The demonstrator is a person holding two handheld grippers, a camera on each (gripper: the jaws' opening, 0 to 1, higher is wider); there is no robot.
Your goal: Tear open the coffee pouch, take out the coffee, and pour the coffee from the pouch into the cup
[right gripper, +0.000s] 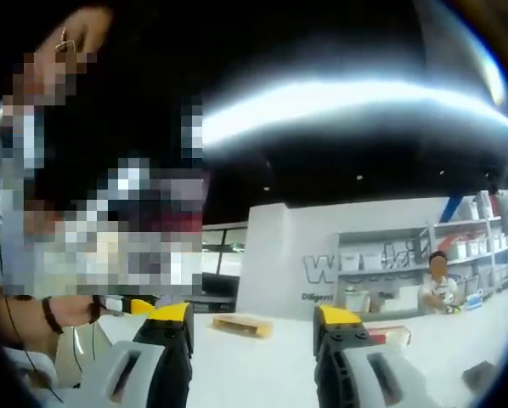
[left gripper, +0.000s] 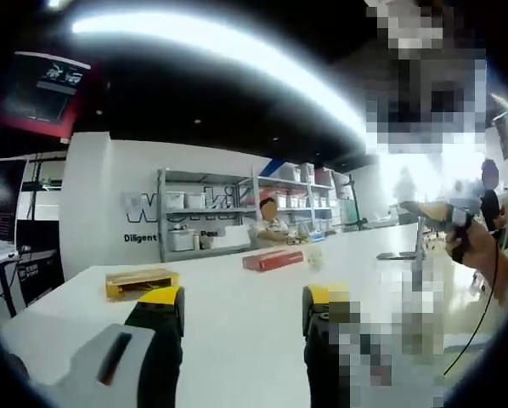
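A long white table (left gripper: 237, 314) in a shelf-lined room carries a yellow box (left gripper: 141, 281) and a red box (left gripper: 273, 259), no pouch or cup identifiable, so both the left gripper (left gripper: 241, 310) and right gripper (right gripper: 252, 327), gaping and empty, should drop and find the pouch first.

Table (left gripper: 237, 314) white. Yellow box (left gripper: 141, 281) on it at left, red box (left gripper: 273, 259) farther right. Left gripper (left gripper: 241, 310) black with yellow tips, grey body; right gripper (right gripper: 252, 327) same. Far wall (left gripper: 110, 204) white, grey lettering. Shelving (left gripper: 207, 212) grey.
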